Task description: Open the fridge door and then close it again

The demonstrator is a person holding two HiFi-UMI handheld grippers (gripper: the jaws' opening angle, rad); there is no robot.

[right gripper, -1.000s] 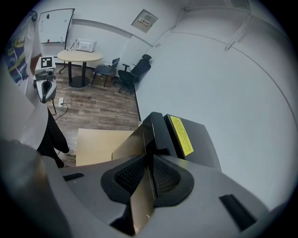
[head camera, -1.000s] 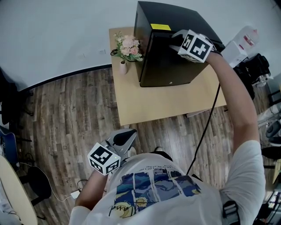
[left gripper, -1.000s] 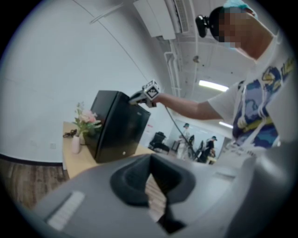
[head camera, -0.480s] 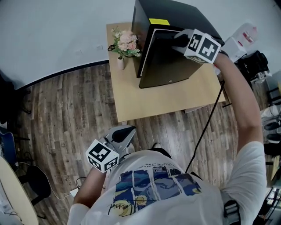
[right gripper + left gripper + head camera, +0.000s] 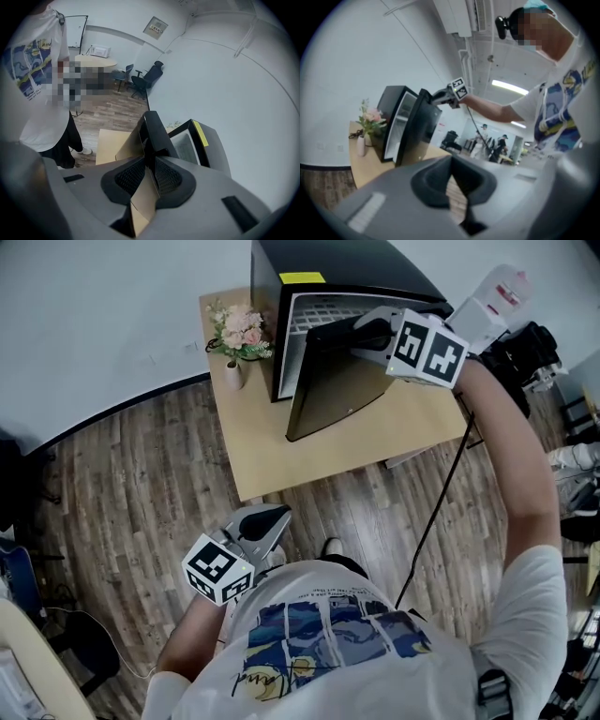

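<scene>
A black mini fridge point(image 5: 323, 266) stands on a light wooden table point(image 5: 375, 442). Its door point(image 5: 333, 390) hangs partly open, showing a white interior point(image 5: 323, 310). My right gripper point(image 5: 370, 329) is shut on the door's free edge near the top. In the right gripper view the door edge point(image 5: 154, 131) runs between the jaws of the right gripper point(image 5: 151, 161), with the fridge body point(image 5: 206, 145) behind. My left gripper point(image 5: 267, 521) hangs low beside the person's torso, shut and holding nothing. The left gripper view shows the fridge point(image 5: 391, 117) and its door point(image 5: 417, 129) from the side.
A small vase of pink flowers point(image 5: 234, 334) stands on the table left of the fridge. A black cable point(image 5: 441, 502) drops from the table's right side to the wood floor point(image 5: 141, 484). White and black gear point(image 5: 502, 306) sits at the far right.
The fridge door has swung from shut to partly open, with my right gripper on its edge moving toward the person. The left gripper has stayed put.
</scene>
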